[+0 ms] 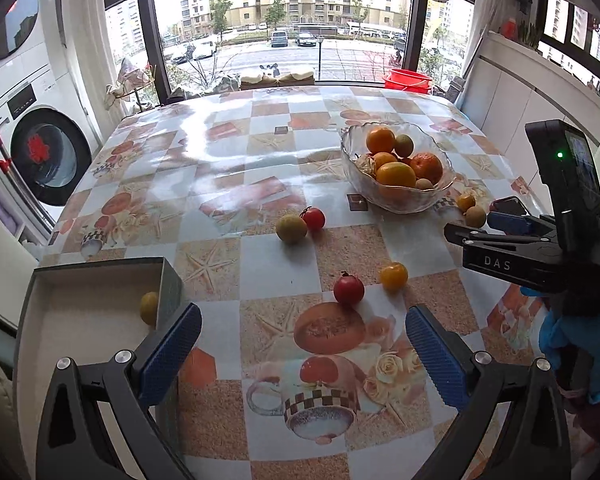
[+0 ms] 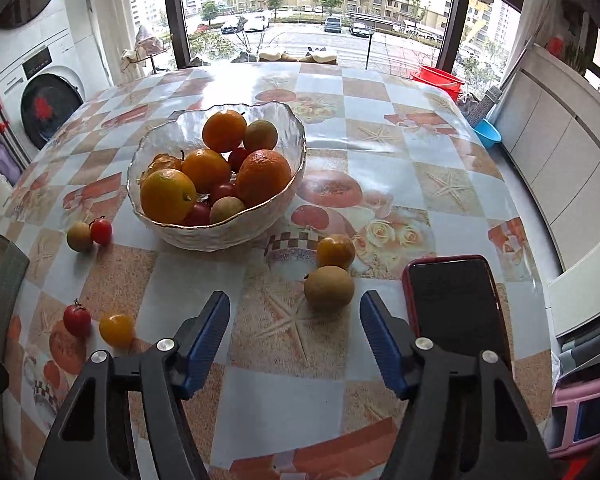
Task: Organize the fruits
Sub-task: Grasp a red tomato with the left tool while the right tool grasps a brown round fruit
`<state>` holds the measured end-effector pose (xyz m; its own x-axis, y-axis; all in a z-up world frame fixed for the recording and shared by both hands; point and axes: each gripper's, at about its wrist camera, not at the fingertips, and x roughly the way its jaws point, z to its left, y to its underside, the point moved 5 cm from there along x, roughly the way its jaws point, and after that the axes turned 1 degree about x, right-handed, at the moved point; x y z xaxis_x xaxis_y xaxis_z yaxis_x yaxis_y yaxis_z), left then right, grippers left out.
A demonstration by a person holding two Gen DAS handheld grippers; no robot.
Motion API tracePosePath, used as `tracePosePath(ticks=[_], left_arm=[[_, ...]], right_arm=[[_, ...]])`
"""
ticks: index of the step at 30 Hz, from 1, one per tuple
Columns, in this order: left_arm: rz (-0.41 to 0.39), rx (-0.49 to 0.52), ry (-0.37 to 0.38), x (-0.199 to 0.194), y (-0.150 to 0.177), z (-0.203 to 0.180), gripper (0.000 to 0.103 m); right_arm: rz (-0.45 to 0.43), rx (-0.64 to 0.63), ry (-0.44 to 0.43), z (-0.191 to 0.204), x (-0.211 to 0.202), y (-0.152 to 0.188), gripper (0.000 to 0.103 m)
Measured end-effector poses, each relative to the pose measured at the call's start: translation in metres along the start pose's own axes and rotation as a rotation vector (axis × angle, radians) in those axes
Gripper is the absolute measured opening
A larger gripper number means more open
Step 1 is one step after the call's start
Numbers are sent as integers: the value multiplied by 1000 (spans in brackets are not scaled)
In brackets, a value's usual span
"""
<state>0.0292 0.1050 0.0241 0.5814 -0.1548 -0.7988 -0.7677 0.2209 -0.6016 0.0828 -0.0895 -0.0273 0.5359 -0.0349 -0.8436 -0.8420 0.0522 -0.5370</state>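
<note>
Glass, rippled and clear, forms the bowl (image 2: 220, 220) on the bench (image 2: 380, 152), heaped with oranges (image 2: 224, 130) and smaller fruit. Loose pieces lie around it: a brownish-green fruit (image 1: 291, 229) touching a red tomato (image 1: 313, 218) left of the bowl, another red tomato (image 1: 348, 288) just beside a yellow tomato (image 1: 394, 277) nearer the cameras, and a small orange fruit (image 2: 335, 251) just behind a brown round fruit (image 2: 329, 288) by a red-cased phone (image 2: 454, 304). A grey box (image 1: 100, 304) at the near left bench edge holds one yellow fruit (image 1: 149, 307) against its right wall. The left claw (image 1: 304, 344) hangs wide apart and grips nothing, above the bench beside the box. The right claw (image 2: 296, 340) also gapes wide, unladen, with the brown round fruit just ahead of its fingers.
</note>
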Motion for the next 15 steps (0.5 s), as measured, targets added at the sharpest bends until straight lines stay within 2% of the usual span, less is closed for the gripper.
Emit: tracePosePath(ticks=[2, 4, 5, 6, 7, 12, 15], left_arm=[[8, 11, -5, 10, -1, -5, 103], [19, 26, -14, 21, -1, -11, 93], [36, 34, -17, 28, -1, -13, 86], [52, 36, -17, 34, -1, -16, 81], [60, 35, -19, 40, -1, -18, 78], [100, 24, -14, 61, 4, -24, 48], [73, 18, 6, 61, 3, -29, 33]], right_arm=[[-12, 11, -4, -2, 5, -1, 65], [-23, 7, -7, -1, 5, -2, 55], [-32, 6, -15, -1, 4, -2, 46], [-36, 12, -27, -2, 3, -2, 31], [-40, 28, -41, -4, 1, 0, 31], [-62, 72, -144, -9, -21, 14, 31], [-77, 68, -185, -8, -41, 25, 31]])
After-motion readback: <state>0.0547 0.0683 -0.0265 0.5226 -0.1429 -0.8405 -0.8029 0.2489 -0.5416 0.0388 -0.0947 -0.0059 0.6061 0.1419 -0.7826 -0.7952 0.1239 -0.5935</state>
